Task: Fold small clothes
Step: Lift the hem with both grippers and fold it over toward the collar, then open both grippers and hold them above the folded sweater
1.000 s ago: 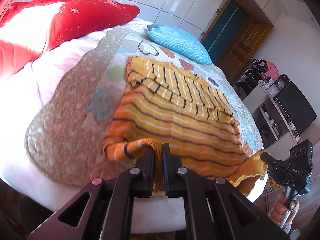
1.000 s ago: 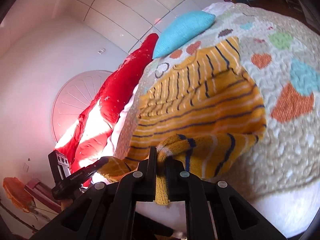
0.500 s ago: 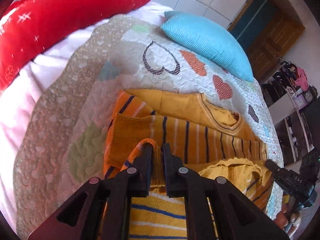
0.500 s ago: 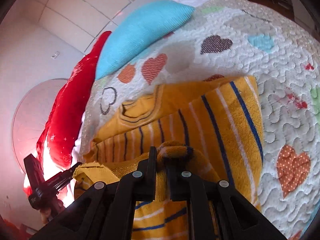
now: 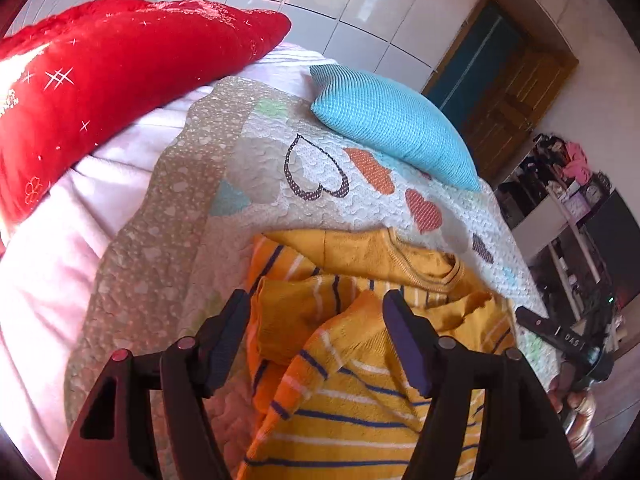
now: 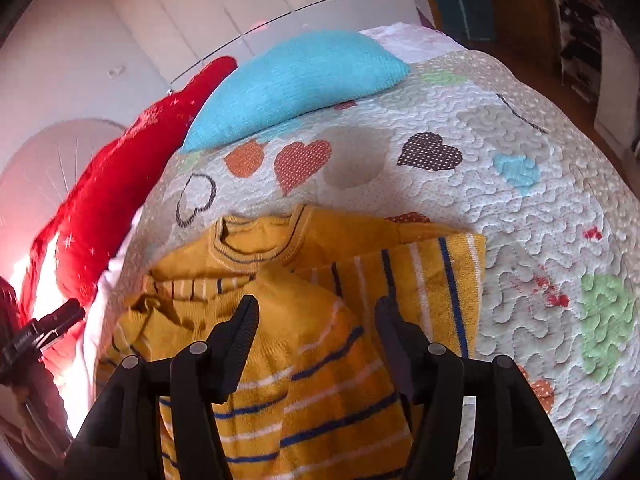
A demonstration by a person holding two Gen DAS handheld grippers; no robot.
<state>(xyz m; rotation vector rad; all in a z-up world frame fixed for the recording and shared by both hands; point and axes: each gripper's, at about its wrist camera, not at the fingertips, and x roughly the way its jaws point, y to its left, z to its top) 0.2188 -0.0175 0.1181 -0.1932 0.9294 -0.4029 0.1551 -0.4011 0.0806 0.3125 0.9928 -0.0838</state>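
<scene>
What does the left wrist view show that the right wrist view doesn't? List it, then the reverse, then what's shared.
Left wrist only: a wooden door and cluttered shelves.
Right wrist only: the quilt's green patch on its far side.
Both: the yellow striped sweater folded on the quilt, blue pillow, red cushion, and each open gripper, left and right, over the sweater.

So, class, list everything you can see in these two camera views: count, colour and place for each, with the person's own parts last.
sweater: one, mustard yellow with navy and white stripes, folded over on the quilt.
quilt: one, pale with coloured hearts, covering the bed.
cushion: one, turquoise, at the quilt's far end.
pillow: one, red, on the left side.
door: one, brown wood, far right.
left gripper: black, jaws just opened, above the sweater.
right gripper: black, jaws just opened, above the sweater.
hand: one, holding the right gripper's handle.
</scene>
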